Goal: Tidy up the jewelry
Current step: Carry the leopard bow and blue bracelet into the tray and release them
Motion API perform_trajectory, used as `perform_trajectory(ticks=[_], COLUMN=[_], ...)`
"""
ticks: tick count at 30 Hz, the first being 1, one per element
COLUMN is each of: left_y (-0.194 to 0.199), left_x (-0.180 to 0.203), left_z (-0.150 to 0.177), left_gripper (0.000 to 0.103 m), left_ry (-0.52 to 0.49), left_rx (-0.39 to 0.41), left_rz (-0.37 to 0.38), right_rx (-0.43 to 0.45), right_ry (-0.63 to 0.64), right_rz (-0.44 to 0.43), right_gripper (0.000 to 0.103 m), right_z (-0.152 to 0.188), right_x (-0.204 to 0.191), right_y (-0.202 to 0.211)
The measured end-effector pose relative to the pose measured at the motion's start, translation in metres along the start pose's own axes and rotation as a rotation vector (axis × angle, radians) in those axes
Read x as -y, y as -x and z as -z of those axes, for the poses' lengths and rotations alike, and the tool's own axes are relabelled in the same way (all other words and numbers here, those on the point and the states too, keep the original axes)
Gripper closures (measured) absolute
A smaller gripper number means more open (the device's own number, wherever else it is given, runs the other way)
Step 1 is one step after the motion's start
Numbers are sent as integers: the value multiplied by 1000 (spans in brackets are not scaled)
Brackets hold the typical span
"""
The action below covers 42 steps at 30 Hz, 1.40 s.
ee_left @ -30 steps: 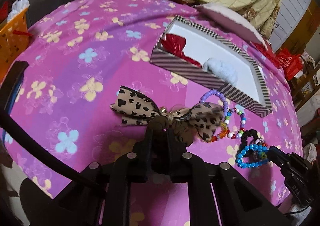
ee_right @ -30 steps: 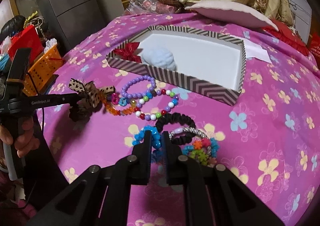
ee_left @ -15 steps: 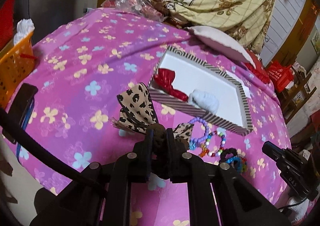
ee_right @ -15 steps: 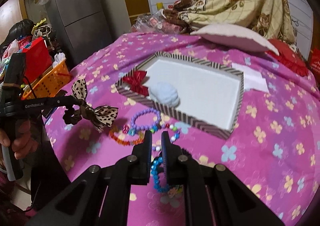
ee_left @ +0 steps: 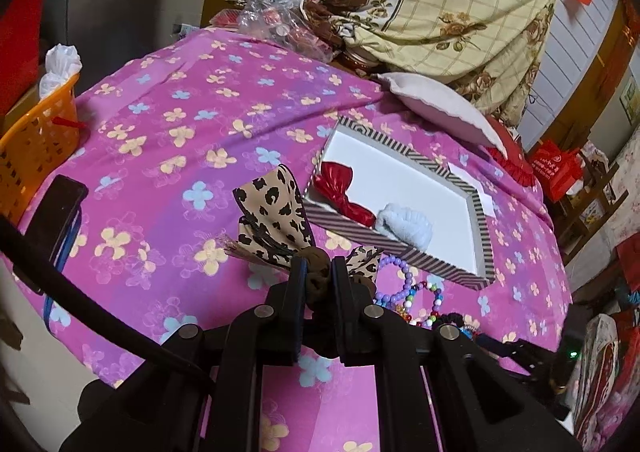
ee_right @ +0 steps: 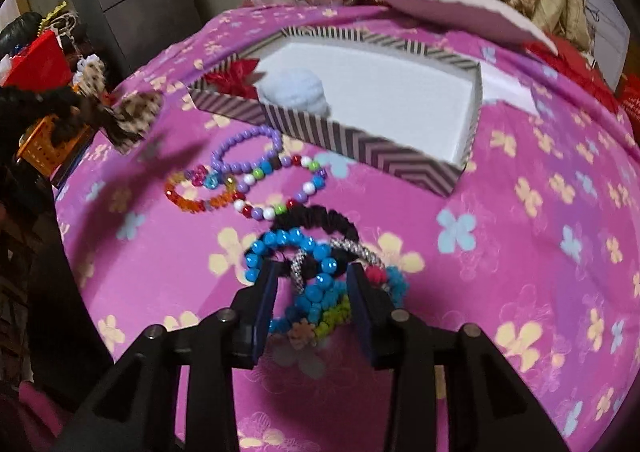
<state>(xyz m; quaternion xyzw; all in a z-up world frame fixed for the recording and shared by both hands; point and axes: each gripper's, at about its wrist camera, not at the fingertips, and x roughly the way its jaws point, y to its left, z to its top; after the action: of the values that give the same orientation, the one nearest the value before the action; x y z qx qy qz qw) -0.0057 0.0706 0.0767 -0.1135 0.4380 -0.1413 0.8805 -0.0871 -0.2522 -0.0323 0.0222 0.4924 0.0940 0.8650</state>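
My left gripper (ee_left: 318,272) is shut on the knot of a leopard-print bow (ee_left: 276,212) and holds it above the pink cloth, left of the striped box (ee_left: 404,252). The box holds a red bow (ee_left: 340,188) and a pale blue scrunchie (ee_left: 406,226). My right gripper (ee_right: 312,292) is open, its fingers on either side of a blue bead bracelet (ee_right: 292,252) that lies in a pile with a black scrunchie (ee_right: 320,218) and a silver bracelet (ee_right: 352,248). Purple (ee_right: 244,146), orange (ee_right: 192,200) and multicolour (ee_right: 280,188) bracelets lie between the pile and the box.
The flowered pink cloth (ee_left: 180,120) covers a rounded table. An orange basket (ee_left: 36,140) stands off its left edge. A white pillow (ee_left: 440,108) and a draped plaid blanket (ee_left: 452,4) are behind the box. A white paper (ee_right: 508,92) lies at the box's far right.
My left gripper lifted the leopard bow off the cloth and carried it up and left. My right gripper rose, came back down over the pile and opened around the blue bracelet.
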Motion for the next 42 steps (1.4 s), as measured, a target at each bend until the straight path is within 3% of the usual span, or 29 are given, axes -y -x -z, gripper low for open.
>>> perform_trajectory(ticks=[5,7,21,32,42], left_y=[-3,-5,2,-6,-41], left_x=[0,0,9,27,47], left_z=[1,2,-11,-36,-59], left_gripper=[70,70,70,70,70], left_ry=[11,17,13,-22,-61], left_rx=[-19,-25,-1,29,26], left_rz=[4,7,39,31,-1], right_rx=[-25,-8,148,184,166], right_ry=[15,7,28,56,56], right_rz=[11,8,-50,-20,1], right_gripper=[83,94,94,94,94], right_z=[-2,-1,-39,-85,-114], right_x=[0,0,-9,-10,0], right_y=[-17,-14,60,61,38])
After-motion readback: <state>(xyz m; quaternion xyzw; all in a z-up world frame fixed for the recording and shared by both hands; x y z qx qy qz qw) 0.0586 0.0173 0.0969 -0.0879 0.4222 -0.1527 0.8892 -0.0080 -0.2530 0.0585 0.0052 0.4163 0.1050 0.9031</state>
